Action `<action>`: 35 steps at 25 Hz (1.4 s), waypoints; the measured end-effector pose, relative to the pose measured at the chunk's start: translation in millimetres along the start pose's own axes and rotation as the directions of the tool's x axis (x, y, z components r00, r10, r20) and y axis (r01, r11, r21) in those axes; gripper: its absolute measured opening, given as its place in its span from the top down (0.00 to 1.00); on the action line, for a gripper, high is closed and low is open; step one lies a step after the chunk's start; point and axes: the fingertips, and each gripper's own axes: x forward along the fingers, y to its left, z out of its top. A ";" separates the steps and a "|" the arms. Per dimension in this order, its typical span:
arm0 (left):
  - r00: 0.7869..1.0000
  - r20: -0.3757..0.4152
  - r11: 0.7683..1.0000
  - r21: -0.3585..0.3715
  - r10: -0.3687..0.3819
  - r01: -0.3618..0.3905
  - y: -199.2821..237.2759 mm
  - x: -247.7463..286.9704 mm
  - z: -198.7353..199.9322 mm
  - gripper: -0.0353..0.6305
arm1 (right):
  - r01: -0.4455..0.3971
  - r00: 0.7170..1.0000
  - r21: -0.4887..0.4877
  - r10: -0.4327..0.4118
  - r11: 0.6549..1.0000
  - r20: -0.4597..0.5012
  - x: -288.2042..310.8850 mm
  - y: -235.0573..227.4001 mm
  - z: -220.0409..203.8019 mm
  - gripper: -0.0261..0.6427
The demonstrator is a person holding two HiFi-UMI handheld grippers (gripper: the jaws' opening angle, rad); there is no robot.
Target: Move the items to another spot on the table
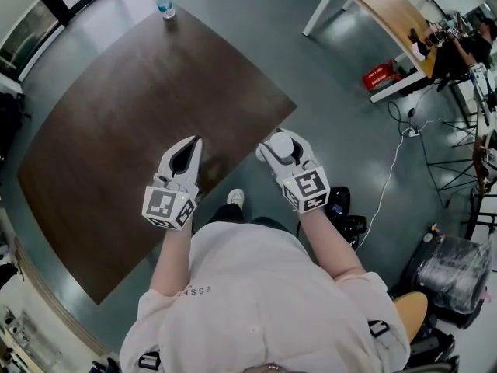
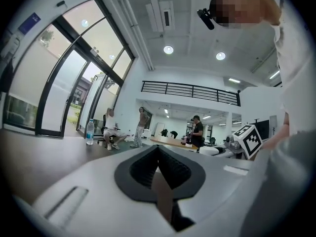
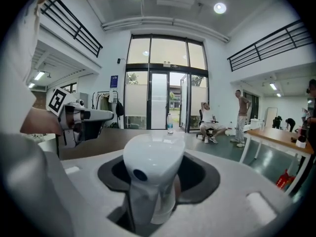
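My right gripper [image 1: 278, 149] is shut on a white rounded plastic object [image 1: 283, 143] with a small dark hole in its side [image 3: 152, 163]. It hangs just off the near right edge of the dark brown table [image 1: 116, 123]. My left gripper [image 1: 191, 146] is shut with nothing between its jaws and hovers over the table's near edge [image 2: 158, 151]. The two grippers are side by side; the left gripper [image 3: 81, 118] shows in the right gripper view. A clear water bottle [image 1: 164, 3] with a blue label stands at the table's far corner [image 2: 90, 132] [image 3: 170, 123].
A wooden desk [image 1: 384, 10] stands at the upper right with a red box [image 1: 380, 74] under it. A white cable [image 1: 392, 169] runs over the floor. Dark bags [image 1: 345, 212] lie by the person's feet. People stand and sit beyond the table [image 3: 207, 120].
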 end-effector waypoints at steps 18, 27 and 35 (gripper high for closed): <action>0.904 -0.001 0.904 -0.015 0.428 -0.428 86.5 57.3 -1.7 0.92 | -0.383 0.923 -0.103 0.385 0.918 -0.010 182.2 -65.9 45.3 0.65; 0.828 -0.009 0.828 -0.031 0.560 -0.560 106.1 71.2 -12.8 0.92 | -0.498 0.866 -0.181 0.497 0.848 -0.051 235.4 -76.8 33.4 0.65; 0.798 -0.007 0.797 -0.034 0.603 -0.603 104.5 73.6 -25.0 0.92 | -0.539 0.839 -0.162 0.544 0.827 -0.014 238.4 -79.8 25.7 0.65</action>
